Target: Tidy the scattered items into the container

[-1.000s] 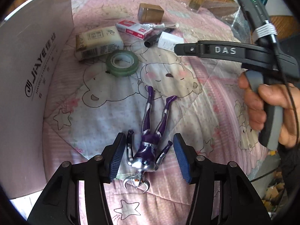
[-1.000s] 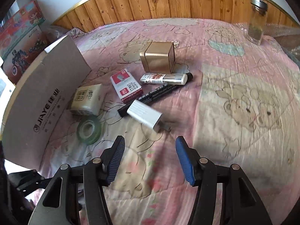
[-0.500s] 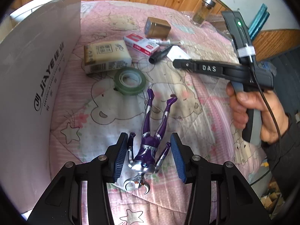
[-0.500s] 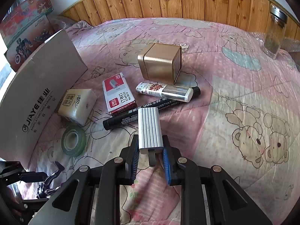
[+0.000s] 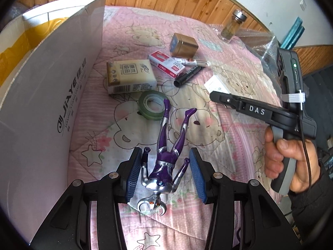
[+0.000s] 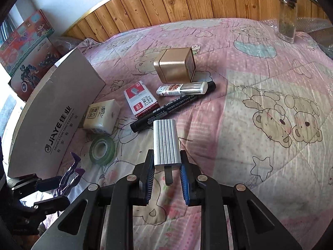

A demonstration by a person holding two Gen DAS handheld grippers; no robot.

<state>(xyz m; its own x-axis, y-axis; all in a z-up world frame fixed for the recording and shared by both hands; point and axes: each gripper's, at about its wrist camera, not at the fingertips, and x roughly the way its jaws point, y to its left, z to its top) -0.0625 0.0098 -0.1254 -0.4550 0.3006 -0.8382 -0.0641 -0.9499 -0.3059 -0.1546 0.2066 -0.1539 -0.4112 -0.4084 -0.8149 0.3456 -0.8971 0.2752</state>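
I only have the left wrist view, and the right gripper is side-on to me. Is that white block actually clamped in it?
Observer: Yes. The right gripper is shut on the white ribbed charger, with a pad on each side.
Operator: Which end faces the handle?
Observer: The plug prong; it points back between the fingers.
Operator: Does my toy figure show there?
Observer: Only its purple legs, sticking out of the left gripper at bottom left.

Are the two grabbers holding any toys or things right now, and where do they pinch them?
Right gripper pinches the ribbed white plug charger by its sides, near the prongs. Left gripper clasps the purple-and-silver toy figure across its arms.
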